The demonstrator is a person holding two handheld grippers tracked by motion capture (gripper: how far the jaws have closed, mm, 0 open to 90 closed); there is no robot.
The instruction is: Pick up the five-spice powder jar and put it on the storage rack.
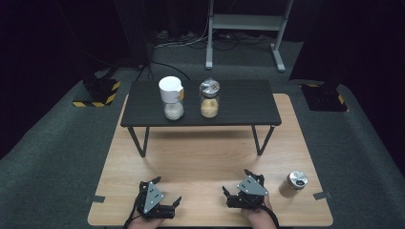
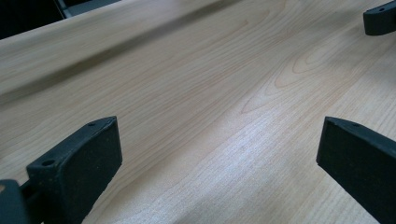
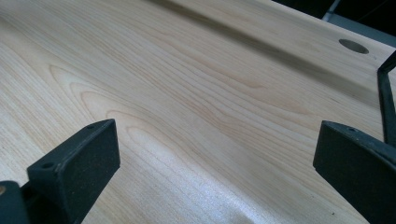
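- The wooden table (image 1: 200, 157) carries a low black shelf (image 1: 239, 107) at its far side.
- On the shelf stand a white-capped jar (image 1: 172, 98) and a silver-capped jar (image 1: 209, 98), near each other.
- The left gripper (image 1: 166, 191) and the right gripper (image 1: 236, 183) rest at the near edge, jaws apart, empty.
- The small jar (image 1: 293, 183) stands just right of the right gripper; probably glass, so rigid, slippery and fragile. Grip it across the body below the lid.

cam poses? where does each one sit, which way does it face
High view: above the person's side, facing forward and down on the wooden table; shows both hands, left gripper, right gripper.
Left gripper view: rides the left gripper, looks along its open jaws.
Right gripper view: same on the right gripper, jaws open.
Shared: all show the tabletop.
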